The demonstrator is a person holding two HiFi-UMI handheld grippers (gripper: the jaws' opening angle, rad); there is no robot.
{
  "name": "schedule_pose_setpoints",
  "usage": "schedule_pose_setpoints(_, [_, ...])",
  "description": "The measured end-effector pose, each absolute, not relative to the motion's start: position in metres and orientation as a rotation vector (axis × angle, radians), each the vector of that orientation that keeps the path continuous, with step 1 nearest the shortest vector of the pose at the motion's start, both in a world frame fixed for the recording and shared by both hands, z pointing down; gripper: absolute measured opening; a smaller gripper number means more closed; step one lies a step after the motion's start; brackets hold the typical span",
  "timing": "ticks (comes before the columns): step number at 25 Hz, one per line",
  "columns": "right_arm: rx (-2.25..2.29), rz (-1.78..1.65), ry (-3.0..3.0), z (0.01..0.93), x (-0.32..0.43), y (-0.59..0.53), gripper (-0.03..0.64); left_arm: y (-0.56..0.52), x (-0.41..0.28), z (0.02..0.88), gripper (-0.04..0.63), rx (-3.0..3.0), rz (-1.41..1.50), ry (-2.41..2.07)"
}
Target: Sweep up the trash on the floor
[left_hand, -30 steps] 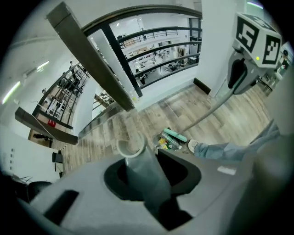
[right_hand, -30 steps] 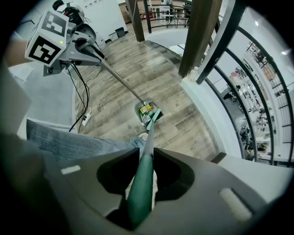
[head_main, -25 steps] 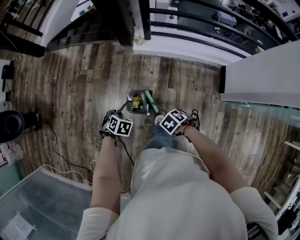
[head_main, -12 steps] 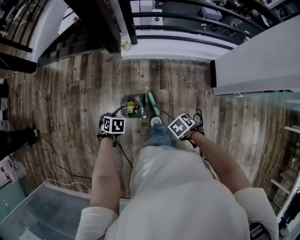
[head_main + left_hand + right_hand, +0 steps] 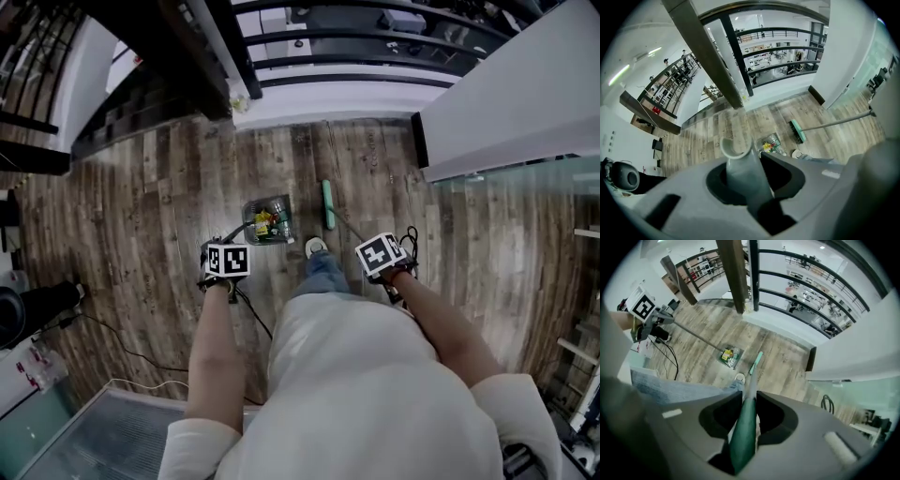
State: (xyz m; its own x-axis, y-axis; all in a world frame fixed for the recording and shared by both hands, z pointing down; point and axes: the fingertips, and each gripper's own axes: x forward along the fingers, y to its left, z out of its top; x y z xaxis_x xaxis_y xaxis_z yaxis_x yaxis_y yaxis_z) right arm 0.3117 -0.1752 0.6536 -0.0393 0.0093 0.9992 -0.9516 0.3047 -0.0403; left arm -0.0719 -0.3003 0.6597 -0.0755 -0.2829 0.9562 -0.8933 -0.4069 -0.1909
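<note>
A dark dustpan (image 5: 268,218) lies on the wood floor with yellow and green trash inside. Its long grey handle (image 5: 740,171) runs up into my left gripper (image 5: 228,261), which is shut on it. The green broom head (image 5: 327,204) rests on the floor to the right of the pan, a little apart from it. My right gripper (image 5: 384,255) is shut on the broom's green handle (image 5: 744,437). In the right gripper view the broom head (image 5: 756,361) sits beside the dustpan (image 5: 730,356). In the left gripper view the trash-filled dustpan (image 5: 772,145) and broom head (image 5: 797,131) lie below.
The person's shoe (image 5: 316,247) stands just behind the pan. A dark pillar (image 5: 202,56) and black railing (image 5: 356,23) border the far side. A white wall (image 5: 511,103) stands at the right, a cable (image 5: 122,352) trails at the left, and a ribbed mat (image 5: 84,436) lies at the lower left.
The broom head has pulled away from the dustpan's right side, out to the right and farther forward. The right gripper moved right with it. The dustpan stays put with its trash.
</note>
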Motion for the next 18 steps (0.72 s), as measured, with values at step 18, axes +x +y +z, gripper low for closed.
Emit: schedule_pose_setpoints(18, [1.079, 1.172, -1.286, 0.663, 0.338, -0.174, 0.101, -0.303, -0.071, 0.661, 0.096, 1.672, 1.507, -1.269])
